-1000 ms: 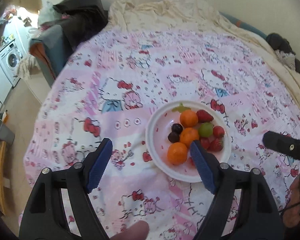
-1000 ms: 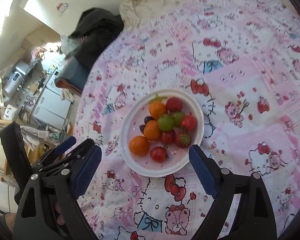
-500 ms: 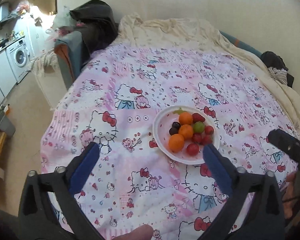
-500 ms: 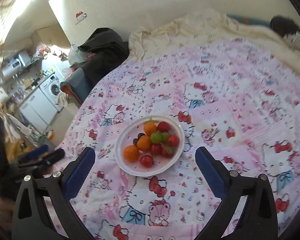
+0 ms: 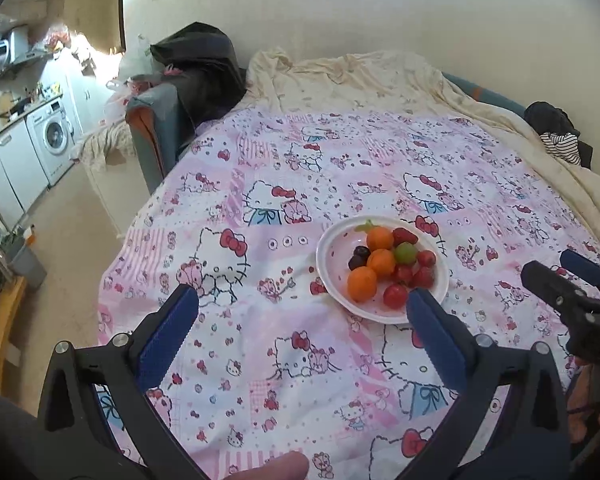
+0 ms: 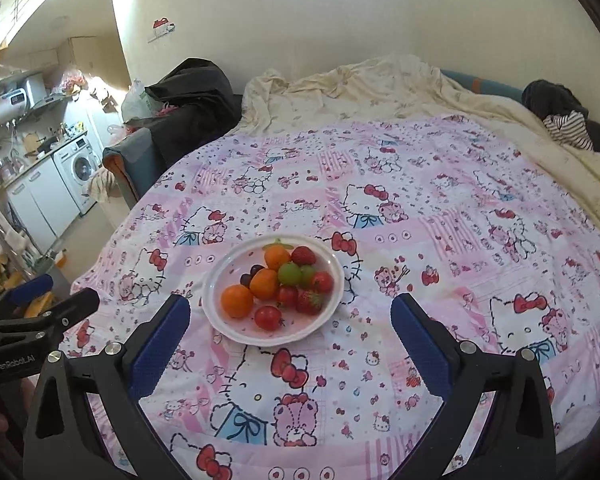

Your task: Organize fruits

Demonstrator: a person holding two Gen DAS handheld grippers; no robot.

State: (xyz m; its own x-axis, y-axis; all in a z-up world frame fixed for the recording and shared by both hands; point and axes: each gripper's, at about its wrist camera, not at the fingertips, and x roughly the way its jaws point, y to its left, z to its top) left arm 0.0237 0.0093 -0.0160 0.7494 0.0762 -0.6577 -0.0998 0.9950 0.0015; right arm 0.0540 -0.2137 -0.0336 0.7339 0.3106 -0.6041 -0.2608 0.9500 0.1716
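Left wrist view: the left hand-held gripper [image 5: 302, 316] hangs above a bed, its blue-padded jaws spread wide with nothing between them; they have just been opening. A white plate [image 5: 325, 257] rests on the pink cartoon-cat bedspread [image 5: 340, 168], just beyond the right pad. On the plate lie three oranges [image 5: 362, 284], a green grape [image 5: 405, 252], two dark grapes [image 5: 359, 257], a strawberry [image 5: 405, 235] and several red tomatoes [image 5: 395, 295], all bunched toward the plate's right half and touching one another. The right hand-held gripper [image 5: 560, 276] enters at the right edge, apart from the plate.

Right wrist view: the right hand-held gripper [image 6: 290, 314] is likewise spread wide and empty, its jaws also having just been opening; the plate [image 6: 220, 276] lies between and just beyond its pads, nearer the left one. A second strawberry [image 6: 309, 301] shows beside the front tomato [image 6: 267, 317]. The left hand-held gripper [image 6: 56, 298] appears at the left edge. A cream blanket [image 6: 380, 84] is heaped at the far end of the bed, and a washing machine [image 6: 80, 168] stands in the room at left.
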